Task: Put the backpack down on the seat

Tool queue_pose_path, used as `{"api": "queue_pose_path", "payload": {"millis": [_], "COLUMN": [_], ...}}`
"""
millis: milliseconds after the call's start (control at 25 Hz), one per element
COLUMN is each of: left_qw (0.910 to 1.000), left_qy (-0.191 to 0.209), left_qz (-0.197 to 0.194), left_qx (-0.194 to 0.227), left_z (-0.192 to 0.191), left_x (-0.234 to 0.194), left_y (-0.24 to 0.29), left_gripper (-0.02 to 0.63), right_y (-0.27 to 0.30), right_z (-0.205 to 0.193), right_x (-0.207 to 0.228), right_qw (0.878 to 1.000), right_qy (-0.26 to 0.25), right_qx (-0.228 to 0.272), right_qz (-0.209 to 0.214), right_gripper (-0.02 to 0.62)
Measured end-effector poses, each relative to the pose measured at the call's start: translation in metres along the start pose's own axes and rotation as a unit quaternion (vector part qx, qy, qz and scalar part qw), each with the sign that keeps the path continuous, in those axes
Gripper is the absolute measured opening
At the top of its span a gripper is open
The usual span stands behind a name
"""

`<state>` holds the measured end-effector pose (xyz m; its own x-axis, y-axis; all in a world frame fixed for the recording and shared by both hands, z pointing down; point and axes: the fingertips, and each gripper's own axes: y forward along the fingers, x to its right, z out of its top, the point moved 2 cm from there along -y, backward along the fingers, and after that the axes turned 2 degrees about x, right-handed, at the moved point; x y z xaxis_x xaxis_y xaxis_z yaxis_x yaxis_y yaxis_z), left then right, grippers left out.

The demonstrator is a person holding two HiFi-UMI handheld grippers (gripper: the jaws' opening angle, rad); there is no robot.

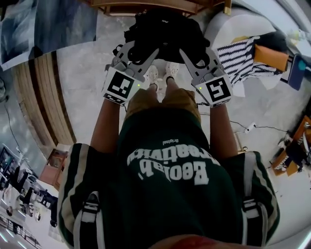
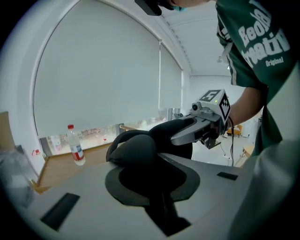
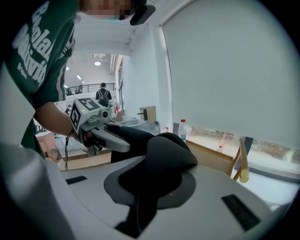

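Black backpack (image 1: 163, 31) hangs in the air in front of the person, above their shoes (image 1: 160, 73) and near the front edge of a wooden seat (image 1: 146, 6). The left gripper (image 1: 137, 52) and the right gripper (image 1: 197, 56) each pinch its fabric, jaws nearly together, one from either side. A small plastic bottle (image 2: 75, 145) stands on a wooden ledge.

Holds both bare forearms (image 1: 105, 127) straight ahead, parallel. Grips with left claw (image 1: 136, 53) and right claw (image 1: 197, 55), tips angled inward, jaws pinched nearly together on black backpack (image 1: 165, 29) fabric between them.
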<state>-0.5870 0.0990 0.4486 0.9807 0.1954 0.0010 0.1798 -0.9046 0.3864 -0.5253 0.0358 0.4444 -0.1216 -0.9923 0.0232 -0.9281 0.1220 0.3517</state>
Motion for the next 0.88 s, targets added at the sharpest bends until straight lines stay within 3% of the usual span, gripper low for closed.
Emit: {"api": "queue_pose_path", "payload": {"millis": [240,520,680,880], "left_qw": [0.9978,0.9901,0.9836,0.9817], "left_qy": [0.042,0.092,0.121,0.095], "left_qz": [0.028,0.06,0.074,0.094], "left_qx": [0.042,0.087,0.112,0.136], "left_z": [0.094,0.181,0.224,0.248], "left_x": [-0.007,-0.018,-0.009,0.001], "left_y": [-0.02,-0.063,-0.083,-0.1], "left_gripper": [0.083,0.083,0.083,0.083], "right_y": [-0.028,-0.047,-0.07,-0.086], "right_z": [0.088,0.188,0.234,0.259], "right_x": [0.017,0.017,0.011,-0.002], "right_qw": [0.997,0.99,0.979,0.974], "right_qy": [-0.01,-0.065,-0.105,-0.113], "right_qx": [0.064,0.122,0.166,0.189], "right_qz": [-0.03,-0.039,-0.046,-0.053], "right_gripper": [0.067,0.067,0.067,0.067]}}
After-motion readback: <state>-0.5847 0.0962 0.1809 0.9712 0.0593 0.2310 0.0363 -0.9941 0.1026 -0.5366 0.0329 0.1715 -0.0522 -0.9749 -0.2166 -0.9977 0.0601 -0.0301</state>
